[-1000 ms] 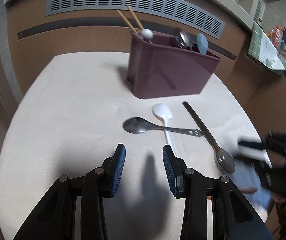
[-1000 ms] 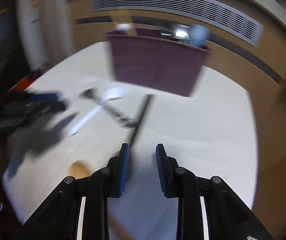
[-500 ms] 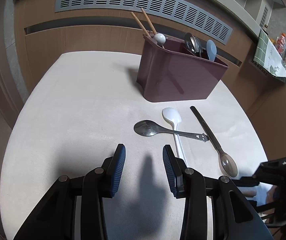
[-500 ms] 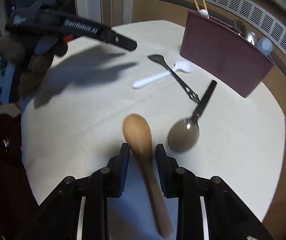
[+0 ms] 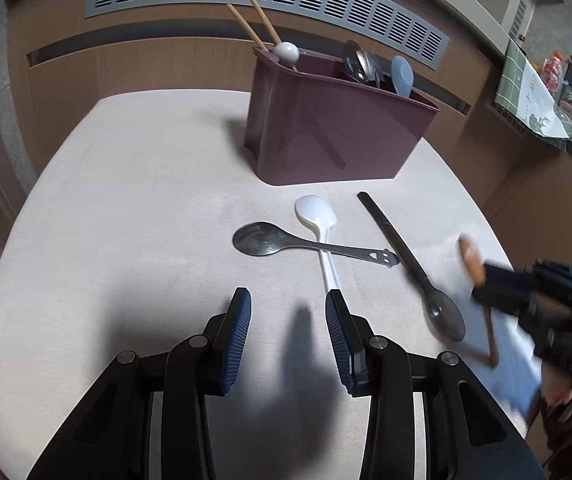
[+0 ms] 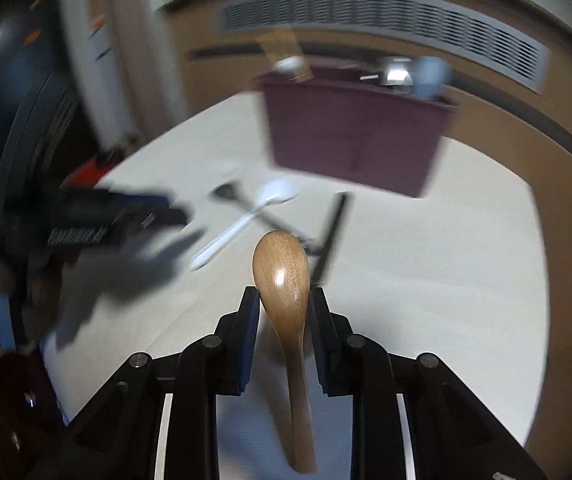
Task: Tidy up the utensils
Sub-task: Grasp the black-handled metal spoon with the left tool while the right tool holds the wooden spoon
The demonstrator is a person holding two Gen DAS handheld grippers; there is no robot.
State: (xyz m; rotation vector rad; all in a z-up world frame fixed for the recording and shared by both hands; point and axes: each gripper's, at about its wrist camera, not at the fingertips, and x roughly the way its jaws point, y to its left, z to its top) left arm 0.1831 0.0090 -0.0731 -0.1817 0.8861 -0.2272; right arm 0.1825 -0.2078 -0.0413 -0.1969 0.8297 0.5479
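Pale tabletop (image 5: 125,200) w/ a maroon caddy (image 5: 334,136) at the back, vent wall behind.

Left gripper (image 5: 288,320) hangs low over the table, jaws wide, nothing in them. Right gripper (image 6: 281,312) has closed narrow round a wood spoon (image 6: 283,272), bowl forward and up, handle trailing back under the cam. Right view is smeared, so I'm prob moving fast.

Loose on the table: metal spoon (image 5: 263,238) lying across a white spoon (image 5: 320,224), dark spoon (image 5: 414,264) just beside.

Risks as I judge them:
- Pads bite near the spoon's neck, where it tapers. A quick swing could pivot or slip it.
- Caddy's right slot is already crowded, so the spoon may snag on the rim.
- Long handle could sweep the dark spoon.
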